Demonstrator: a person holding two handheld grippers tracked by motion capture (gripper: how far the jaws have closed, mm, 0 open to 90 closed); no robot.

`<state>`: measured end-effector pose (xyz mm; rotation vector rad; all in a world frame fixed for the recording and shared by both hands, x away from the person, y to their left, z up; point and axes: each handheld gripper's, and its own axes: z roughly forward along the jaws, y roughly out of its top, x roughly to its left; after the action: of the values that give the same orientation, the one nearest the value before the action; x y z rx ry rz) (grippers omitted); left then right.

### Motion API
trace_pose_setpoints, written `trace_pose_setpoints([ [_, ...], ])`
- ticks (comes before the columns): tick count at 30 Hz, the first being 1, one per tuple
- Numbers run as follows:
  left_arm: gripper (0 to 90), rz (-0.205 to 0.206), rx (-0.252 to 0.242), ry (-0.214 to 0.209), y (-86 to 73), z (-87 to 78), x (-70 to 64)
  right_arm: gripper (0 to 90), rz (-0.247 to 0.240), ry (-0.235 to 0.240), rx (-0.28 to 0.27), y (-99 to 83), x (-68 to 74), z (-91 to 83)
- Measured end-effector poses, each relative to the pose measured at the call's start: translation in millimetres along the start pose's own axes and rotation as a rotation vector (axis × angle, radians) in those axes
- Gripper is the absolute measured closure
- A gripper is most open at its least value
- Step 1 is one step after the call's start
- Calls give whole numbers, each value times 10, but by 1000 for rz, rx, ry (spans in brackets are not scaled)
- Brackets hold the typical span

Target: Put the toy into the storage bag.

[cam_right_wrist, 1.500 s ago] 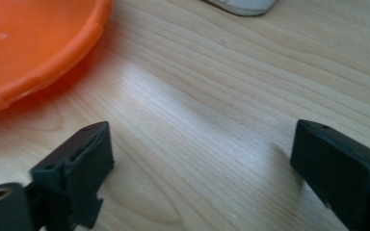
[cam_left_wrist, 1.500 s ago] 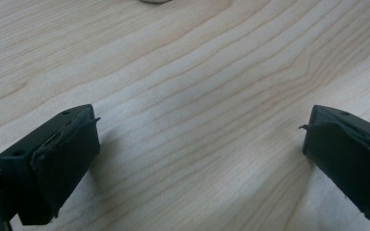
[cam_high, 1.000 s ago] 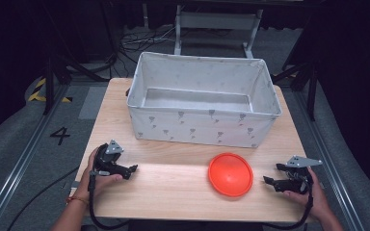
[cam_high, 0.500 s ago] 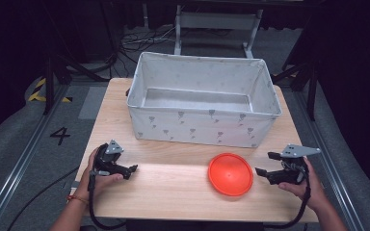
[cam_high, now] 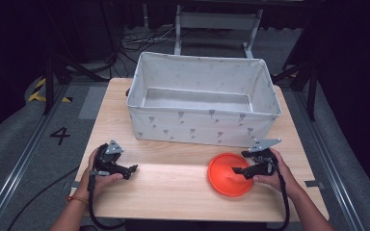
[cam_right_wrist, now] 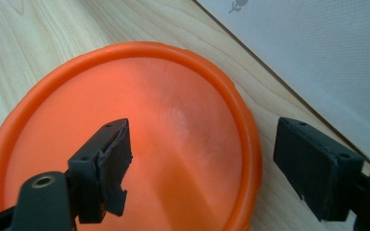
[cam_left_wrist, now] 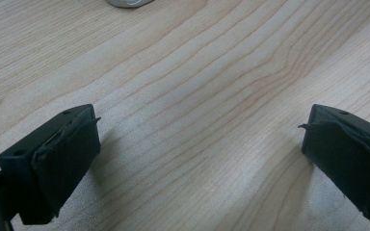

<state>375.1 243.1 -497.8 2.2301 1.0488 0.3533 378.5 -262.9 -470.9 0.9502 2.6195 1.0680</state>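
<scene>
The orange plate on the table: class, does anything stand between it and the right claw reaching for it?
Nothing visible does. The right claw is open and already over the orange plate, one jaw above its face and the other past its rim on the side of the white bin.

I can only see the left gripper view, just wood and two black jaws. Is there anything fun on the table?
Observer: Yes, an orange plate lies flat near the right side of the table.
Operator: Is anybody grabbing it?
Observer: Not yet. The right gripper is open, one jaw over the plate and the other outside its rim.
Operator: Is there somewhere to put it?
Observer: A big white fabric bin stands behind the plate, and it looks empty.
Operator: Where's my gripper?
Observer: The left gripper sits low over bare wood at the table's left, far from the plate.
</scene>
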Motion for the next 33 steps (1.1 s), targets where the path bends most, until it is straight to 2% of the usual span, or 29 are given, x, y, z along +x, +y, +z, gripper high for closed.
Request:
trace_pose_setpoints([
  [2,3,0,0,0,0,0,-1,194,22,14,2,-18,-14,38],
  [7,3,-1,0,0,-1,-1,-1,198,23,16,40,-77,-3,84],
  [8,3,0,0,0,-1,-1,-1,192,20,21,62,-104,5,112],
  [10,3,2,0,2,-1,-1,0,194,-3,1,53,-134,40,122],
  [12,3,2,0,2,-1,-1,0,211,-1,-7,62,-132,56,113],
  [14,3,10,-1,5,-4,-6,3,272,1,-16,62,-137,58,100],
  [16,3,9,0,-1,-11,-11,-1,426,47,-18,49,-140,8,59],
  [20,2,14,-2,0,-11,-12,3,592,92,10,19,-176,-90,0],
  [21,2,10,-2,-5,-12,-11,1,592,92,10,19,-176,-90,0],
  [23,2,10,-1,-6,-11,-10,2,656,104,33,-1,-183,-121,-48],
  [27,2,9,-1,-7,-11,-10,1,722,98,55,-33,-172,-114,-128],
  [33,2,8,-1,-7,-11,-10,1,800,46,90,-105,-93,-35,-334],
])
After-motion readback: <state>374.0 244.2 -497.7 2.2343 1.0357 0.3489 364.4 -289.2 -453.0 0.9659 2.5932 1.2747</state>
